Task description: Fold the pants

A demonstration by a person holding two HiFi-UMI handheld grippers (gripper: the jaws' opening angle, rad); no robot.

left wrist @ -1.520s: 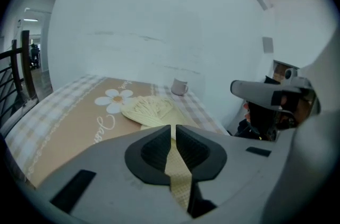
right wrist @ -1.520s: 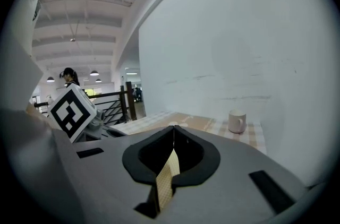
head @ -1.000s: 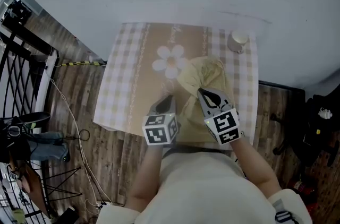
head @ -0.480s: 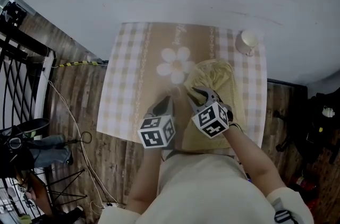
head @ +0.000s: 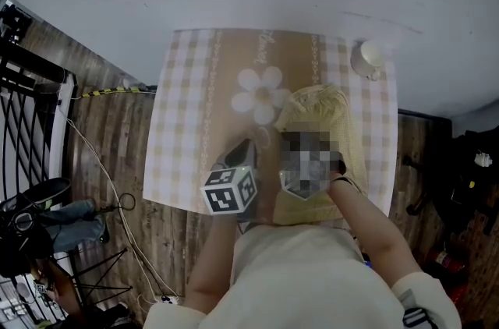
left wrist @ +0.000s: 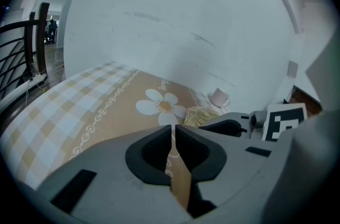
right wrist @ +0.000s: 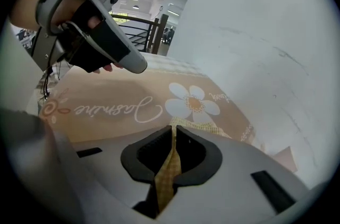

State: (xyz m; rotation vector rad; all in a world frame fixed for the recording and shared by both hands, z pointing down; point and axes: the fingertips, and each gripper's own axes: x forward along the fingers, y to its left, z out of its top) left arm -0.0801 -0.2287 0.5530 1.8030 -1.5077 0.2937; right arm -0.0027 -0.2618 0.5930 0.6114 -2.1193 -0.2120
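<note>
Change since the earlier frame: the right gripper (right wrist: pixel 172 127) has been lowered with its cloth, and the pants (head: pixel 323 113), previously bunched up in a mound, are now spread flatter.

1. Left gripper (head: pixel 248 142). Held on the near side of the daisy print (head: pixel 261 90), slightly to its left, over the checked tablecloth (head: pixel 187 109). Jaws are brought together to a thin slit; only tablecloth is seen through the gap, and nothing is held.

2. Pants, yellow checked. Laid just beside the daisy print, on its right and near side, and run back to the table's near edge.

3. Right gripper. Placed right of the daisy print and nearer the person, over the pants. Jaws are clamped on an edge of the yellow cloth.

4. Mug (head: pixel 368 58). Stood well right of the daisy print, at the far corner, apart from the pants.

Step in hand, as judged: a fold is being laid down, the carried edge being brought onto the rest of the garment.

Next move, as judged: the edge should be set square on the layer below before being let go. The free left gripper could be used to press the crease.
</note>
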